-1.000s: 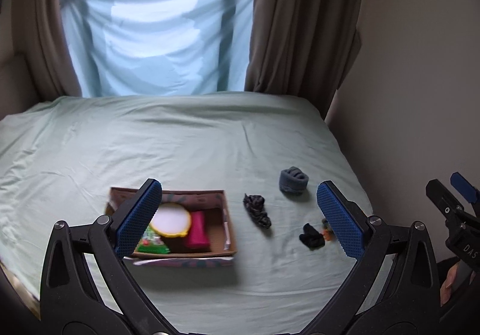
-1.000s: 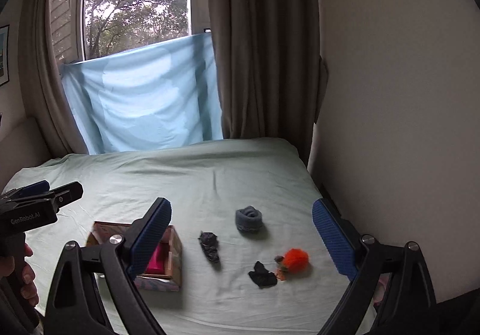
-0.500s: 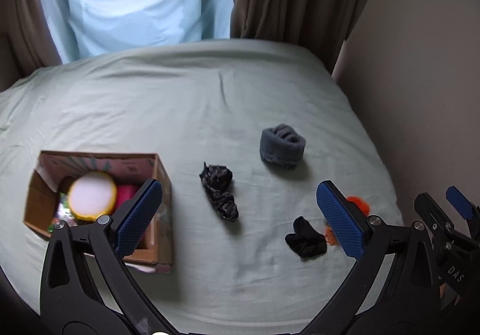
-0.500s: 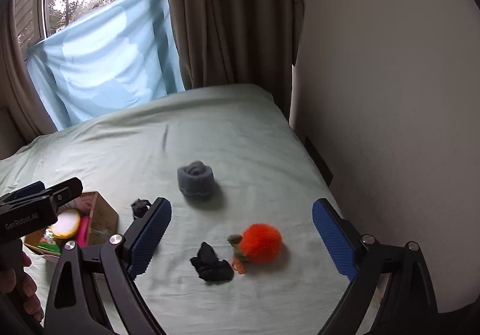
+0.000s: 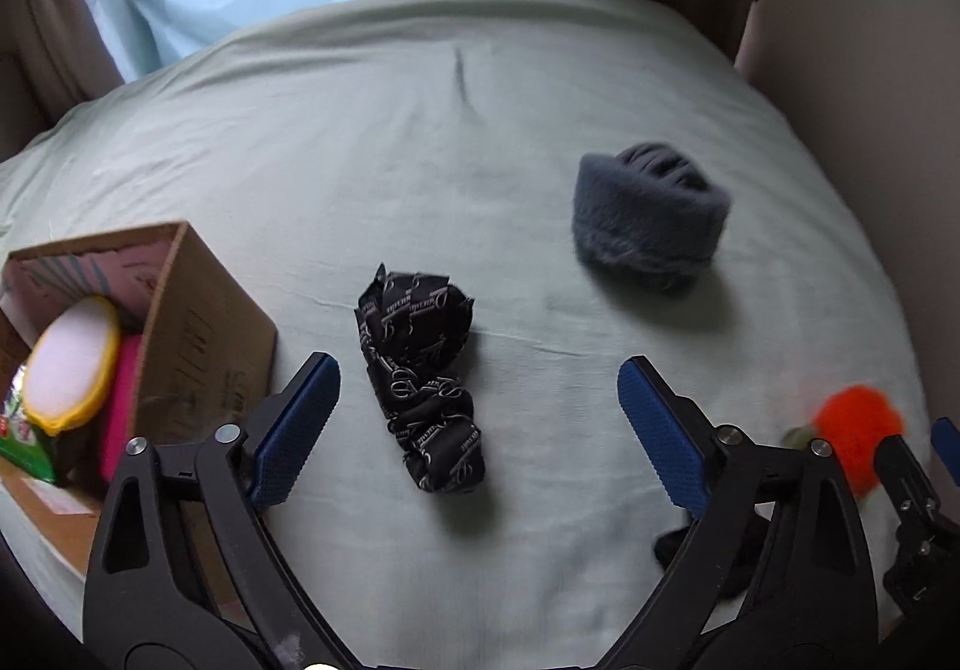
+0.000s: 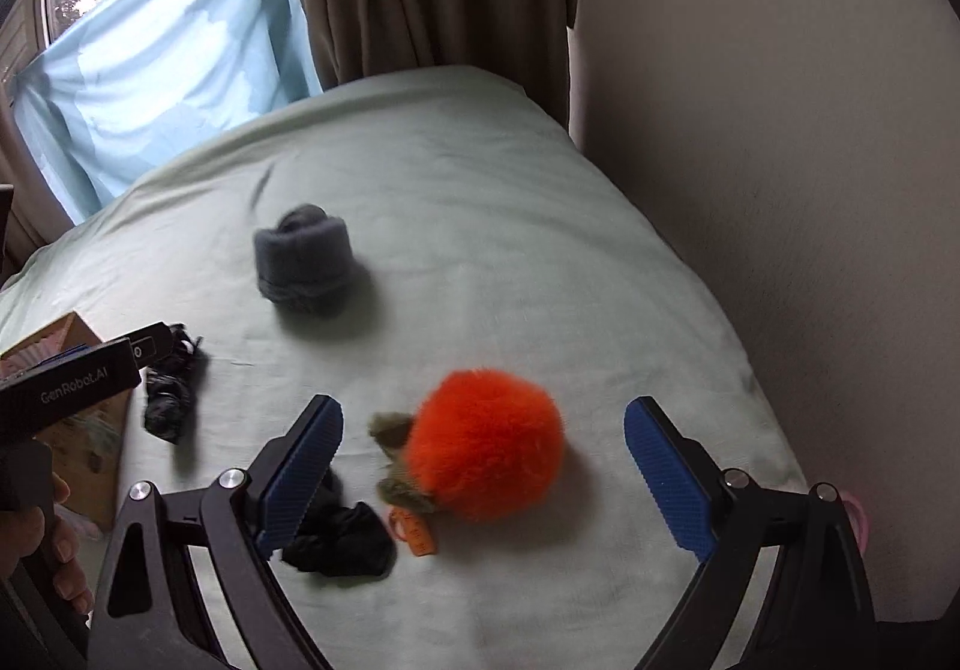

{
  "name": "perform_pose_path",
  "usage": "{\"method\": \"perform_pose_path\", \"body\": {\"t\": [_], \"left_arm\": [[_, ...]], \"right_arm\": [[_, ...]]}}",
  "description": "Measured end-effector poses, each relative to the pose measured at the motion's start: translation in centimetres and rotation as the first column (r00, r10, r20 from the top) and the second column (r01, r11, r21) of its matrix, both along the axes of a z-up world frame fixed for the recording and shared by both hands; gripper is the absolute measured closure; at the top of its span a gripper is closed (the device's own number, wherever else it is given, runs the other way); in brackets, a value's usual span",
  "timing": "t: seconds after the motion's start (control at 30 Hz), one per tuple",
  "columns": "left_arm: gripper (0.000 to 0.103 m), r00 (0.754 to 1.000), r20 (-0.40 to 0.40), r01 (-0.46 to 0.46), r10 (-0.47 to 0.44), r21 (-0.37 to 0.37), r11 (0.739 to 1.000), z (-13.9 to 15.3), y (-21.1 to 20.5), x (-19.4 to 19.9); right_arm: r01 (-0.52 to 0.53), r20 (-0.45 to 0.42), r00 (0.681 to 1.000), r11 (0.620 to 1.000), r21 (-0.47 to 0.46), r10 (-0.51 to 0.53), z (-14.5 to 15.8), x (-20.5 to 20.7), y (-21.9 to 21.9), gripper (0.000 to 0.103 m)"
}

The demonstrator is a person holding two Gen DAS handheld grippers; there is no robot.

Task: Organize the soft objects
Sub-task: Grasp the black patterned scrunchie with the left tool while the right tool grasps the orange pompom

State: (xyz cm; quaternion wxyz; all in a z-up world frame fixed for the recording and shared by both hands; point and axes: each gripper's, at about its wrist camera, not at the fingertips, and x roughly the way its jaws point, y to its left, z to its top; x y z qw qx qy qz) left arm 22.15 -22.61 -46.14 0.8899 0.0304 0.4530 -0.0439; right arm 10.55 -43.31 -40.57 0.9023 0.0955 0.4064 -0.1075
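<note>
On the pale green bed, a black patterned cloth (image 5: 423, 388) lies between the jaws of my open left gripper (image 5: 477, 430), which hovers just above it. A fluffy orange toy (image 6: 486, 457) with a tag lies between the jaws of my open right gripper (image 6: 483, 472). A rolled grey fuzzy sock (image 5: 648, 220) sits farther back; it also shows in the right wrist view (image 6: 303, 259). A small black cloth (image 6: 339, 541) lies by the right gripper's left finger. Both grippers are empty.
A cardboard box (image 5: 198, 322) at the left holds a yellow-rimmed round pad (image 5: 69, 361), a pink item and a green packet. The wall (image 6: 780, 190) runs along the bed's right edge. Curtains and a blue sheet hang at the back.
Both grippers have moved forward and down toward the bed. The left one now frames the black patterned cloth, the right one frames the orange toy. Both stay open.
</note>
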Motion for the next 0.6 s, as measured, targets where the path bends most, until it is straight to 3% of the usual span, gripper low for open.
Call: {"method": "perform_pose_path", "body": {"t": [0.2, 0.27, 0.37, 0.5, 0.6], "left_arm": [[0.015, 0.999, -0.023, -0.048, 0.048, 0.022, 0.999, -3.5, 0.7, 1.9], [0.03, 0.998, -0.037, -0.055, 0.056, 0.041, 0.998, -4.5, 0.8, 2.6], [0.034, 0.994, -0.077, -0.08, 0.081, 0.027, 0.996, -6.0, 1.4, 3.4], [0.037, 0.99, -0.1, -0.105, 0.103, -0.014, 0.994, -6.6, 2.1, 3.5], [0.053, 0.992, -0.092, -0.084, 0.083, -0.014, 0.996, -6.6, 1.8, 3.6]], "right_arm": [[0.021, -0.034, 0.999, 1.0, 0.014, -0.021, -3.7, 1.4, -0.8, 0.009], [0.019, -0.042, 0.999, 1.0, 0.021, -0.018, -4.5, 1.8, -0.9, 0.01], [0.006, -0.058, 0.998, 0.999, 0.033, -0.004, -5.6, 2.2, -0.7, 0.022], [0.004, -0.076, 0.997, 1.0, 0.024, -0.002, -6.9, 2.3, -0.3, 0.026], [-0.006, -0.069, 0.998, 1.0, 0.012, 0.007, -6.9, 2.2, 0.0, 0.04]]}}
